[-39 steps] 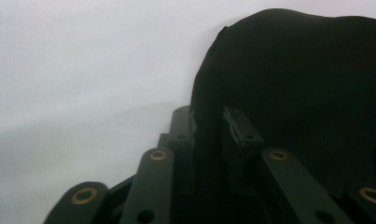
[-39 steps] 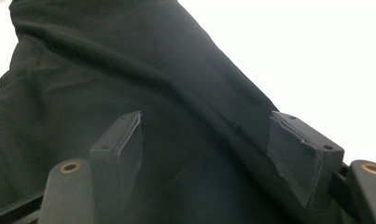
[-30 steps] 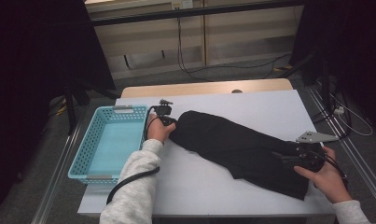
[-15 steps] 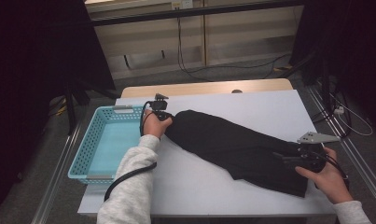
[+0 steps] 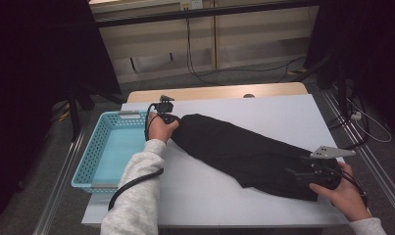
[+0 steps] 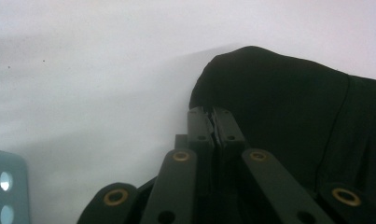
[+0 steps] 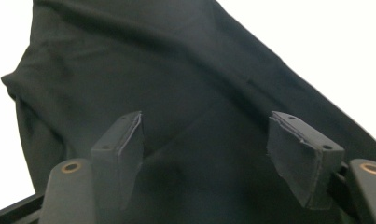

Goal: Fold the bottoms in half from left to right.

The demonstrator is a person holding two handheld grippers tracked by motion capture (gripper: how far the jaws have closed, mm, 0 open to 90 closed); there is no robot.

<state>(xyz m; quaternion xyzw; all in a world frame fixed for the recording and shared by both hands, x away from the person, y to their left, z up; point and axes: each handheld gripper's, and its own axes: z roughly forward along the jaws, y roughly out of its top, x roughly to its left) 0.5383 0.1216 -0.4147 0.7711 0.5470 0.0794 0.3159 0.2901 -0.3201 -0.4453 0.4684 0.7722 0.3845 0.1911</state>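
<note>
A long black garment [image 5: 244,152] lies diagonally across the white table [image 5: 263,110], from upper left to lower right. My left gripper [image 5: 175,120] holds its upper-left end; in the left gripper view the jaws [image 6: 212,113] are pressed together with the cloth's edge [image 6: 293,107] pinched at their tips. My right gripper [image 5: 295,171] sits at the garment's lower-right end. In the right gripper view its two jaws stand wide apart [image 7: 223,144] just over the dark fabric [image 7: 176,70], with nothing clamped between them.
A light blue plastic basket [image 5: 87,166] stands at the table's left edge, close to my left hand; its corner [image 6: 3,186] appears in the left gripper view. Bare white tabletop lies in front of and behind the garment. Cables run across the floor beyond the table.
My left gripper has drawn the garment's upper-left end a little toward the basket and farther back, stretching the cloth. The right hand has stayed in place.
</note>
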